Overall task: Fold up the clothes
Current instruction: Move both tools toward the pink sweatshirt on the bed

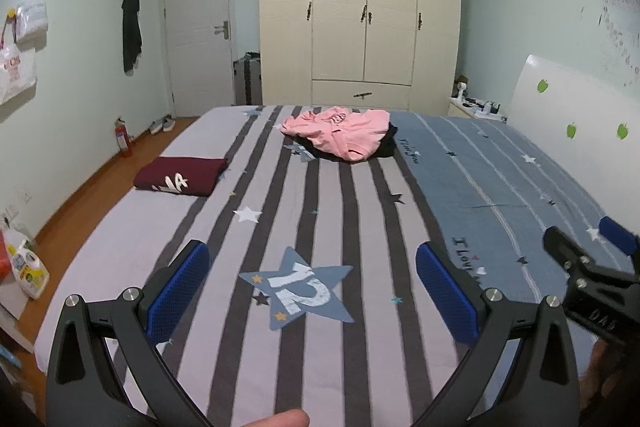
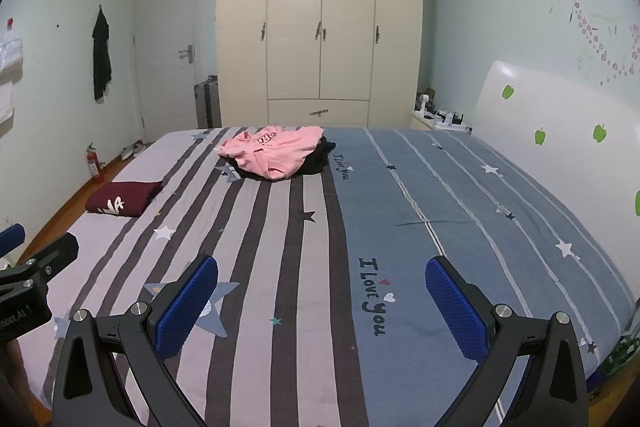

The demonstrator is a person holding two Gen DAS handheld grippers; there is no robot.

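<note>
Pink cloth is the first thing to notice in the left wrist view: a crumpled pink sweatshirt with a printed front [image 1: 338, 133] lies at 12 o'clock, far across the striped grey and blue bed sheet [image 1: 304, 211], on top of a dark garment [image 1: 386, 147] of which only an edge shows. At 10 o'clock a folded maroon garment with white letters [image 1: 180, 177] rests near the left edge of the bed. The left gripper with blue rubber pads [image 1: 312, 287] hovers over the star with the number 12; its jaws stand wide apart and nothing is between them. At 3 o'clock a part of the right gripper [image 1: 592, 259] comes into the picture.

In the right wrist view, the pink sweatshirt [image 2: 272, 151] sits at 11 o'clock, well apart from the right gripper [image 2: 322, 303], and the maroon piece [image 2: 122, 205] at 10 o'clock. The jaws of this gripper are also wide apart and hold nothing. The left gripper [image 2: 40, 259] shows at 9 o'clock.

I judge that one garment is finished and the step in hand is to fetch the next one. The next move calls for a long reach of both grippers to the pink sweatshirt, a pinch on its edge only, without the dark garment under it, and a pull toward the near, bare part of the sheet for spreading it flat.
</note>
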